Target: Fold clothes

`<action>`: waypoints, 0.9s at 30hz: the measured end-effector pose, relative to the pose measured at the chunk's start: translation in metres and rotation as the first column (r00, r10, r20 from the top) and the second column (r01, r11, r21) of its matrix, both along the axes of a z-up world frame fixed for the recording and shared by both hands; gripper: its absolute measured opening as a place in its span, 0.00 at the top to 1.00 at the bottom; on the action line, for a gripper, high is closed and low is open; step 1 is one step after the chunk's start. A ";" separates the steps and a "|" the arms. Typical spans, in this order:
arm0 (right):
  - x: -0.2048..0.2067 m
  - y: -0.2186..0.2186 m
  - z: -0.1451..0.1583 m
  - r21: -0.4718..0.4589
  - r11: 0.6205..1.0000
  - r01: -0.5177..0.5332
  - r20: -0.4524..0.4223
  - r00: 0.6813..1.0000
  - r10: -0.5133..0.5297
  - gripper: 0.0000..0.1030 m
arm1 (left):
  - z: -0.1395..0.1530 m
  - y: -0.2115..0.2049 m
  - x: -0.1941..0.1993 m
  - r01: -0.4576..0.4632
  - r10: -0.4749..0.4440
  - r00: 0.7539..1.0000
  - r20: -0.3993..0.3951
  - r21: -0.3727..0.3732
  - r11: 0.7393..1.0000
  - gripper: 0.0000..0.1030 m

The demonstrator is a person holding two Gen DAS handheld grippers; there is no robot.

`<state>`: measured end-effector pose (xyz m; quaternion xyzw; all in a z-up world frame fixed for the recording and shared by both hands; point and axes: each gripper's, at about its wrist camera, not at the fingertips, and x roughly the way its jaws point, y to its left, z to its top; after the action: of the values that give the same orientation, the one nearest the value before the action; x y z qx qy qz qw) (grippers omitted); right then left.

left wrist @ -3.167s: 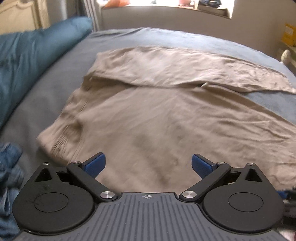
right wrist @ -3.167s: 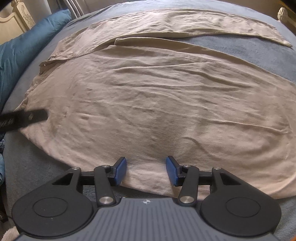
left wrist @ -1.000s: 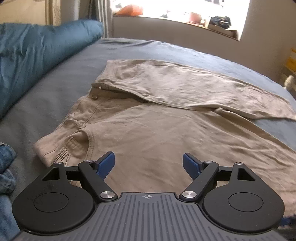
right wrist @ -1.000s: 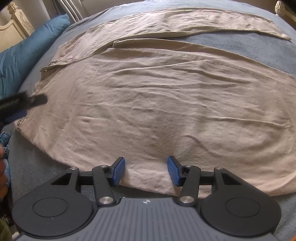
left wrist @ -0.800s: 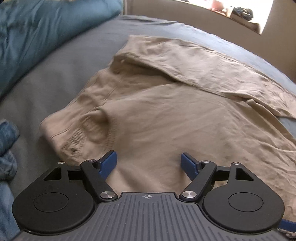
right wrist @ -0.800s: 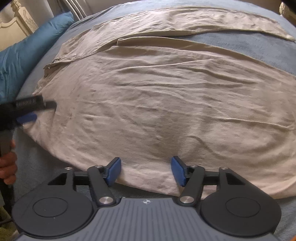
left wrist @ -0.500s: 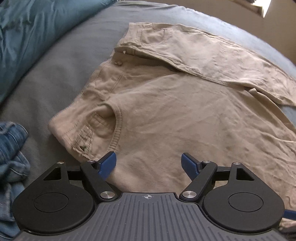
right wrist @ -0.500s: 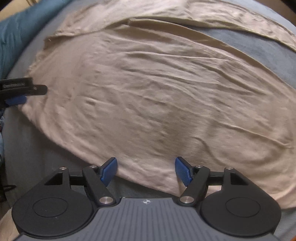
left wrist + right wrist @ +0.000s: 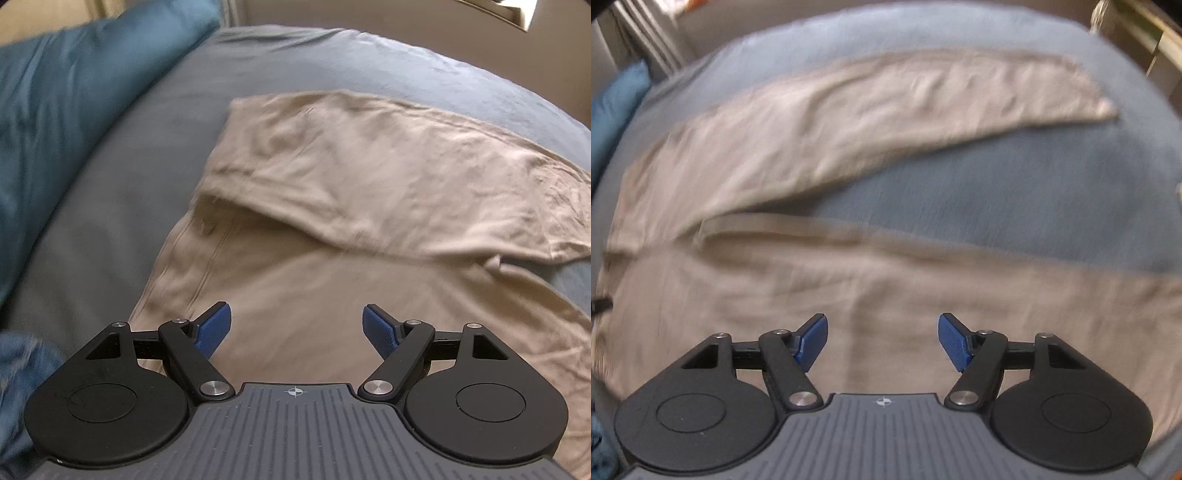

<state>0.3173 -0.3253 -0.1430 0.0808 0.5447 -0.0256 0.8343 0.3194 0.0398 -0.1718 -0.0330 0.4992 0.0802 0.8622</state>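
Your left hand-held gripper [image 9: 296, 328] hangs released over the waist end of the trousers [image 9: 332, 236], nothing between its blue pads. The trousers lie spread on the bed [image 9: 110, 206], legs splayed apart, the far leg reaching toward the bed's far edge. Your right hand-held gripper [image 9: 882, 341] is released too; its jaws have just been narrowing, empty, above the near leg. That view is badly blurred, so seams are lost. A pillow [image 9: 55, 110] and blue denim [image 9: 18, 369] are cut off at the left.
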 end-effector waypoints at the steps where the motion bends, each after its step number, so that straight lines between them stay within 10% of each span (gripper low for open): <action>1: 0.015 -0.007 0.000 -0.005 1.000 -0.002 0.037 0.999 0.002 0.36 | -0.001 -0.007 0.011 0.014 -0.014 1.000 0.013 0.015 1.000 0.23; 11: 0.184 -0.002 -0.037 0.069 0.956 -0.285 0.262 0.930 0.259 0.51 | -0.037 -0.077 0.105 0.060 -0.065 0.998 0.013 0.240 0.969 0.23; 20: 0.227 0.005 -0.085 -0.010 0.881 -0.473 0.247 0.853 0.461 0.55 | -0.050 -0.088 0.112 0.064 -0.063 0.998 -0.013 0.297 0.953 0.20; 27: 0.238 -0.124 -0.085 -0.153 0.950 -0.271 0.213 0.930 0.300 0.57 | -0.049 -0.082 0.113 0.075 -0.073 0.997 -0.017 0.274 0.959 0.20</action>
<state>0.5554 -0.4490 -0.2277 -0.0475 0.4462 0.0729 0.8907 0.4329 -0.0425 -0.2211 0.1056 0.4869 0.1165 0.8592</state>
